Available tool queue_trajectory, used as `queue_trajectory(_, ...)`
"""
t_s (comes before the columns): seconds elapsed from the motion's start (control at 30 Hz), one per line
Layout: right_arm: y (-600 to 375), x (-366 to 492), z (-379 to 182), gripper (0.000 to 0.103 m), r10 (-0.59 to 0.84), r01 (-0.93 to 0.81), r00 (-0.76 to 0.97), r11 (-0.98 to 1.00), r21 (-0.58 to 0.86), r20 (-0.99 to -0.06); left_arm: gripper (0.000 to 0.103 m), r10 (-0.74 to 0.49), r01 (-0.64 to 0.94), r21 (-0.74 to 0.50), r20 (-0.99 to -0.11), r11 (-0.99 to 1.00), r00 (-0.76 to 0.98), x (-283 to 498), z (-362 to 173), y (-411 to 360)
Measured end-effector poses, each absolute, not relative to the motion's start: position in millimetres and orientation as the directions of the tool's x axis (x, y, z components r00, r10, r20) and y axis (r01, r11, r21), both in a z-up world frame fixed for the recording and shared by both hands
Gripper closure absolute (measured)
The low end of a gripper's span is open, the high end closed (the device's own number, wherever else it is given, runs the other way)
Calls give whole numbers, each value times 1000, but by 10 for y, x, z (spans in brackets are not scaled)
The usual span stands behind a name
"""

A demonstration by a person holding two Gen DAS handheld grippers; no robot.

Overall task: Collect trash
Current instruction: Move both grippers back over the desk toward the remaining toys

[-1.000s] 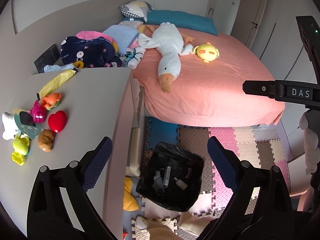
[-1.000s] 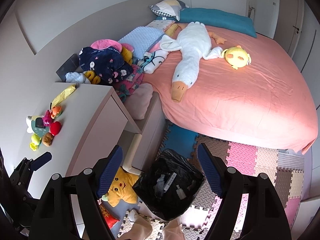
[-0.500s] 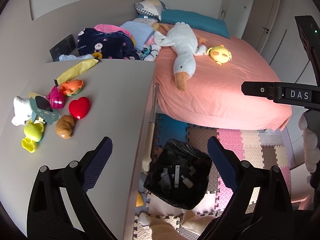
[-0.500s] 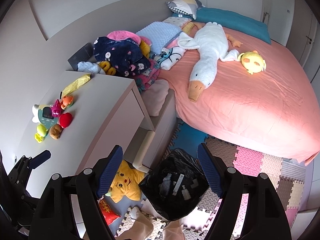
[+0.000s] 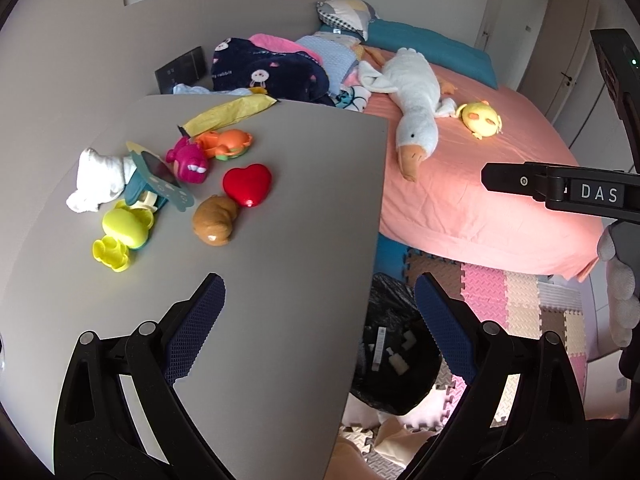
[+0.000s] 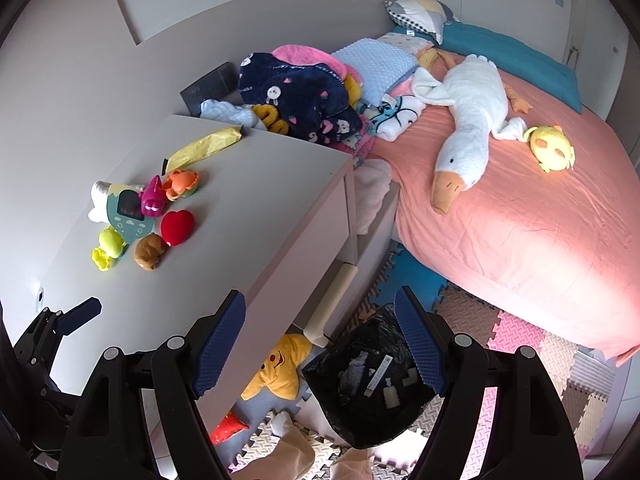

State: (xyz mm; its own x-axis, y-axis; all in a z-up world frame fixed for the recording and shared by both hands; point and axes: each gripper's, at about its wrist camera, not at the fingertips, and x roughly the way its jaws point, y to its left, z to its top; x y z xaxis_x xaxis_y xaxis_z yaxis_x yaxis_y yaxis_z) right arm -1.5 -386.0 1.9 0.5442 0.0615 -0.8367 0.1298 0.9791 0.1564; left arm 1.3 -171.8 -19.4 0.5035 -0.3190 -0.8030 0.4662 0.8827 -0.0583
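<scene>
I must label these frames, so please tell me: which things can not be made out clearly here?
- Trash bin, left wrist view: the desk edge and the left gripper cover its sides.
- Pieces inside the bin, right wrist view: too small to identify.
- Yellow star plush, right wrist view: partly under the desk.
- Right gripper, left wrist view: cut off by the frame edge.

The table (image 5: pixel 280 208) is bare along its near and right edges, free to cross. Toys (image 5: pixel 168 184) crowd the left side, and a yellow wrapper (image 5: pixel 230 114) lies at the far edge. Below the right edge, a black trash bag (image 6: pixel 372 376) blocks the floor mats (image 6: pixel 516 336).
</scene>
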Motion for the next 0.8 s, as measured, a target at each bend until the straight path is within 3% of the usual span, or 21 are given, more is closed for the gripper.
queue_trajectory(0.8,-2888,611,-173,26,122,-2,510,990,141,-851,11,-201,268,-58,-815,962,543,359,-341,-618)
